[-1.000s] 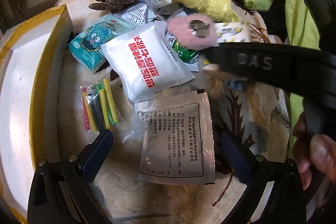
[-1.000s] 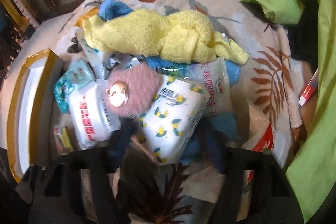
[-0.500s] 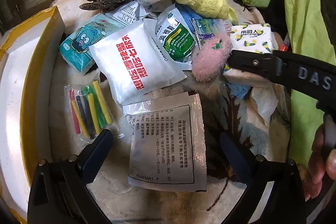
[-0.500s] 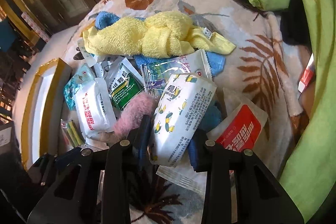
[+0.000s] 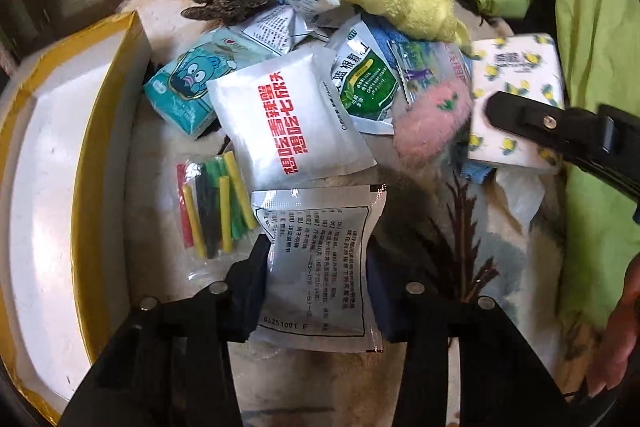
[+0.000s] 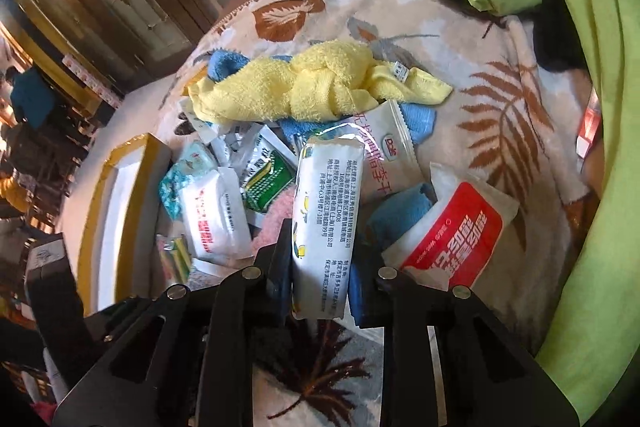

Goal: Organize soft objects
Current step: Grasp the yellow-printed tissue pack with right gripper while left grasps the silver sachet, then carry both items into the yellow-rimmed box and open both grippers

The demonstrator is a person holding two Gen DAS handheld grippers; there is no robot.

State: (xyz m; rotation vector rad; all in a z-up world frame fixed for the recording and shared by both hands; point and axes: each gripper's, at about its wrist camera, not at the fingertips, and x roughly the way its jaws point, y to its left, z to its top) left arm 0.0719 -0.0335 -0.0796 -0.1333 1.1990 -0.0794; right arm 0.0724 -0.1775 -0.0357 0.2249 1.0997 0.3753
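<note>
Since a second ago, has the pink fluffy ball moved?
Yes. In the left wrist view the pink fluffy ball has tipped off the green sachet onto its side, metal clip no longer showing, and now lies beside the lemon-print tissue pack.

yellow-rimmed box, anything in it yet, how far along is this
Nothing looks sorted: the yellow-rimmed box shows only its bare white inside. In hand: the left hand-held gripper has just been closing on the silver sachet, the right hand-held gripper on the lemon-print tissue pack. Left: the yellow towel, pink fluffy piece and remaining packets.
</note>
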